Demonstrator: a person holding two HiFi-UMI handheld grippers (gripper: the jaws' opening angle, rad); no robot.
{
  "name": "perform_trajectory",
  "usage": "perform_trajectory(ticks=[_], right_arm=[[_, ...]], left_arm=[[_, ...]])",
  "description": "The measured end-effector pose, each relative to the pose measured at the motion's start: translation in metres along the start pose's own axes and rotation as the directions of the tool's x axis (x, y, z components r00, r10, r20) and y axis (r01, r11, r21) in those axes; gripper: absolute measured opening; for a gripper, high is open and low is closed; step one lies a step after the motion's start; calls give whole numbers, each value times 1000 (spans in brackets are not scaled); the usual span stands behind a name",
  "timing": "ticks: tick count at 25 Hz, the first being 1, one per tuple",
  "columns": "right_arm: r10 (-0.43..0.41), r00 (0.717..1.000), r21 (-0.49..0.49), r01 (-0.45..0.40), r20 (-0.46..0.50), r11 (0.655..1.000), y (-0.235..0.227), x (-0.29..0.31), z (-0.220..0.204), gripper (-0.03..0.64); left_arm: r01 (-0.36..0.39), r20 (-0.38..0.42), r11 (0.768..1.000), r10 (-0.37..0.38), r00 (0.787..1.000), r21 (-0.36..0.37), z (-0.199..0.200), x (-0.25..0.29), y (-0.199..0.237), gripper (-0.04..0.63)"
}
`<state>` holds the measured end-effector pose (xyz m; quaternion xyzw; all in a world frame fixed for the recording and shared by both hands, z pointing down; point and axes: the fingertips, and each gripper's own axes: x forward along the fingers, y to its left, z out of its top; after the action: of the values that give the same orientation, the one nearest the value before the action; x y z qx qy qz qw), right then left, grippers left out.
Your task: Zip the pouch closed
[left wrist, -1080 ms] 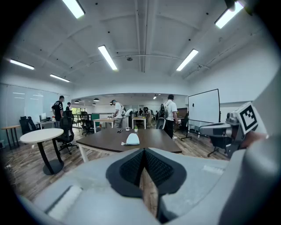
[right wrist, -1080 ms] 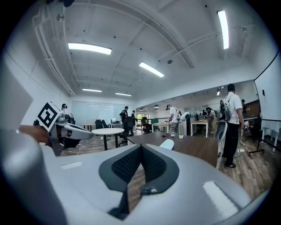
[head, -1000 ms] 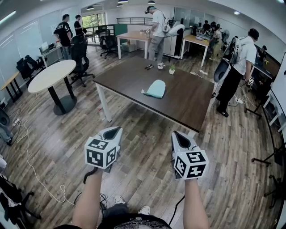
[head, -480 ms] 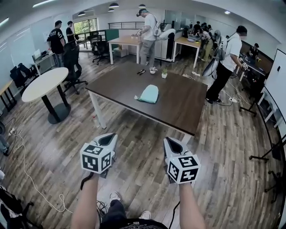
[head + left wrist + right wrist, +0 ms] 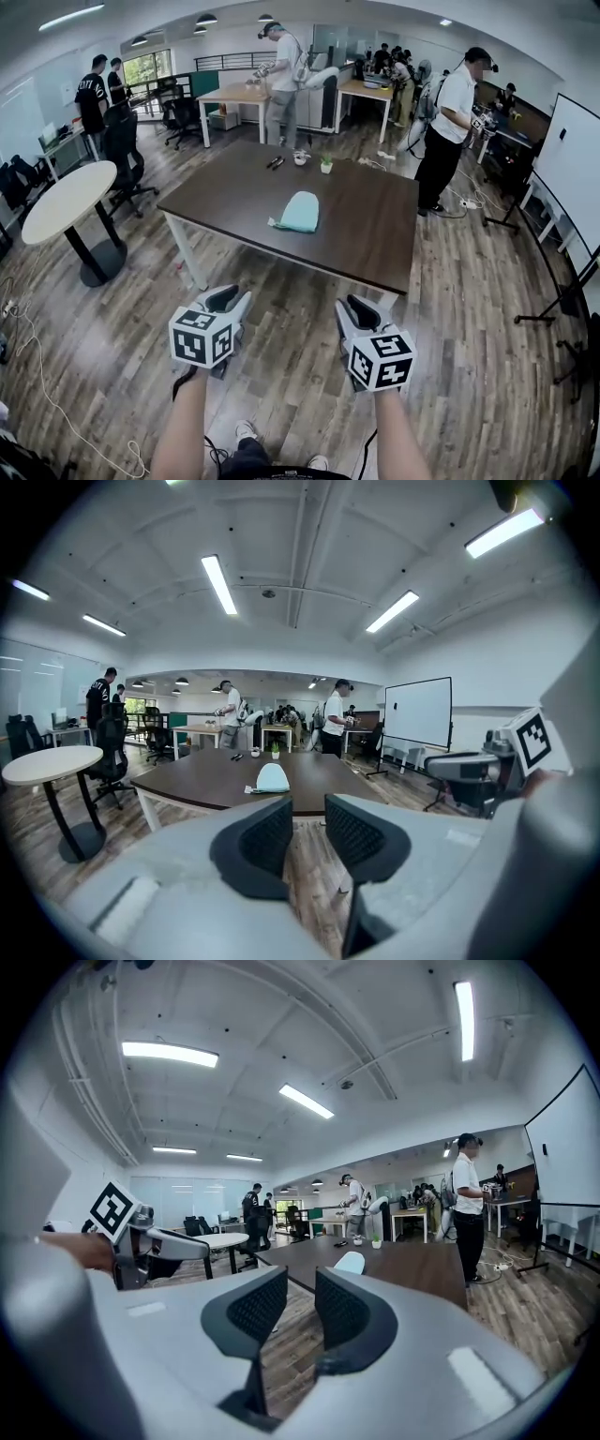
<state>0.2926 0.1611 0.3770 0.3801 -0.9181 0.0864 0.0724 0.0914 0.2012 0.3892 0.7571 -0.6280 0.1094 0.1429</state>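
The blue pouch (image 5: 300, 212) lies in the middle of the tabletop (image 5: 375, 234), long side pointing away, well ahead of the left gripper (image 5: 228, 300) and right gripper (image 5: 354, 307); neither is nearer; both just opened a little, holding nothing

Soft cloth pouch (image 5: 300, 212) on matt dark table (image 5: 370, 230); wood-plank floor (image 5: 122, 319).

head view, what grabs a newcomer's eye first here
The left gripper and right gripper, each with a marker cube, fill the bottom of the picture; their jaws have just been opening, with nothing between them. Beyond them a light teal pouch lies on the dark table.
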Motion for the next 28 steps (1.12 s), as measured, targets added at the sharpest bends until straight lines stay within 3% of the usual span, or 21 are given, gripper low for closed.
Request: perform_trajectory(ticks=[10,21,28], right_arm=[[-134,991,42,134,3,990,6,58,9,173],[-270,963,86,269,5,959,32,99,16,306],[-321,947,99,320,-5,942,45,119,18,384]], left_arm=[[97,7,995,-97,995,6,21,49,68,234],[119,31,993,-119,992,-7,33,67,150,387],[146,38,989,-144,989,-33,33,73,179,442]])
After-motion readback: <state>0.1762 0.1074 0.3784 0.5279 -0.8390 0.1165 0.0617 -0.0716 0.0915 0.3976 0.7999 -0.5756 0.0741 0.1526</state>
